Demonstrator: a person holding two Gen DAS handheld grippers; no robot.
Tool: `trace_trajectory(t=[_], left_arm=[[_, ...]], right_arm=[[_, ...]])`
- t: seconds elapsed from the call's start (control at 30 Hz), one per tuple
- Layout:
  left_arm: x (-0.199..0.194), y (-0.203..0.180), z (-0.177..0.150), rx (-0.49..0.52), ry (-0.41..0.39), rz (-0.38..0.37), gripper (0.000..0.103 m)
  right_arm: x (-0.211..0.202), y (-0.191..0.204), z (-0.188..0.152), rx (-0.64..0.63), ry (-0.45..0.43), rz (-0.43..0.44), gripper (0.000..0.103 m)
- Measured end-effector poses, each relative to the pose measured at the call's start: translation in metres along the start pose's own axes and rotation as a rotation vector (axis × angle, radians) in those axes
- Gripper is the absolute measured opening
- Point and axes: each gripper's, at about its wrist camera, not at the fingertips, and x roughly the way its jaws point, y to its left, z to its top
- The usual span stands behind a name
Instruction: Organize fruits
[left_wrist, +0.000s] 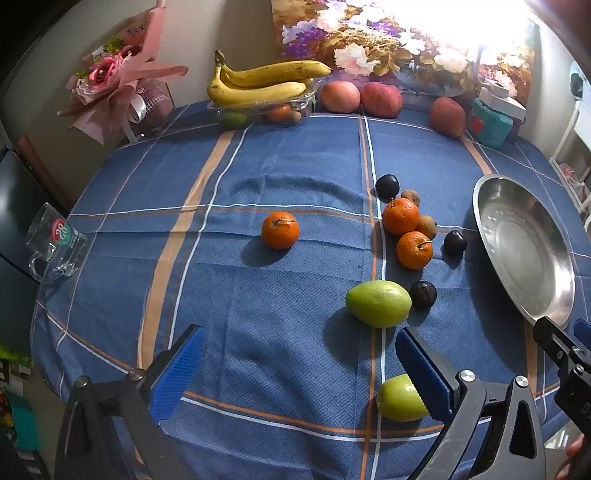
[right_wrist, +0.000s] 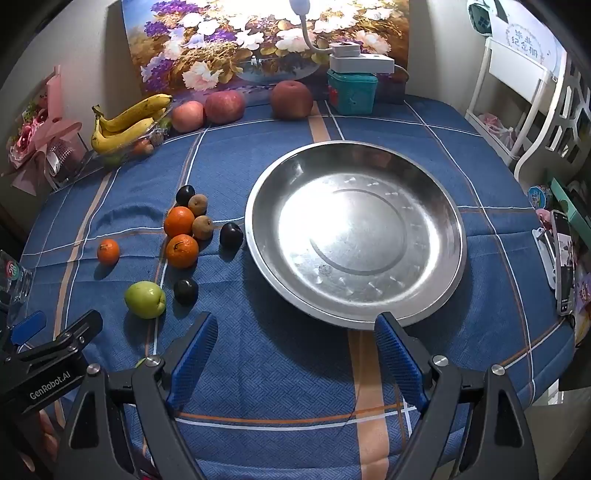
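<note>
Loose fruit lies on the blue checked tablecloth: a lone orange (left_wrist: 280, 230), two more oranges (left_wrist: 400, 216) beside small brown fruits (left_wrist: 426, 226) and dark plums (left_wrist: 387, 187), a green fruit (left_wrist: 378, 303) and a second green fruit (left_wrist: 400, 398) partly behind my left gripper's right finger. My left gripper (left_wrist: 299, 363) hangs open over bare cloth. An empty steel plate (right_wrist: 354, 236) sits on the table's right half. My right gripper (right_wrist: 295, 343) stands open just in front of the plate's near rim, holding nothing. The fruit cluster (right_wrist: 181, 236) lies left of the plate.
At the back are bananas (left_wrist: 258, 83) on a clear tray, three red apples (left_wrist: 340, 96), a teal box (left_wrist: 491, 123) and a flower painting. A bouquet (left_wrist: 118, 81) stands back left, a glass mug (left_wrist: 55, 243) at the left edge. A phone (right_wrist: 563, 258) lies at the right edge.
</note>
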Motion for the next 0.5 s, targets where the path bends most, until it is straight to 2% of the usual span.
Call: trace_trajectory(t=[0.5], left_arm=[[0.0008, 0.0007, -0.0002, -0.002, 0.001, -0.001, 0.103]], right_arm=[[0.0001, -0.0008, -0.0002, 0.001, 0.0, 0.0, 0.087]])
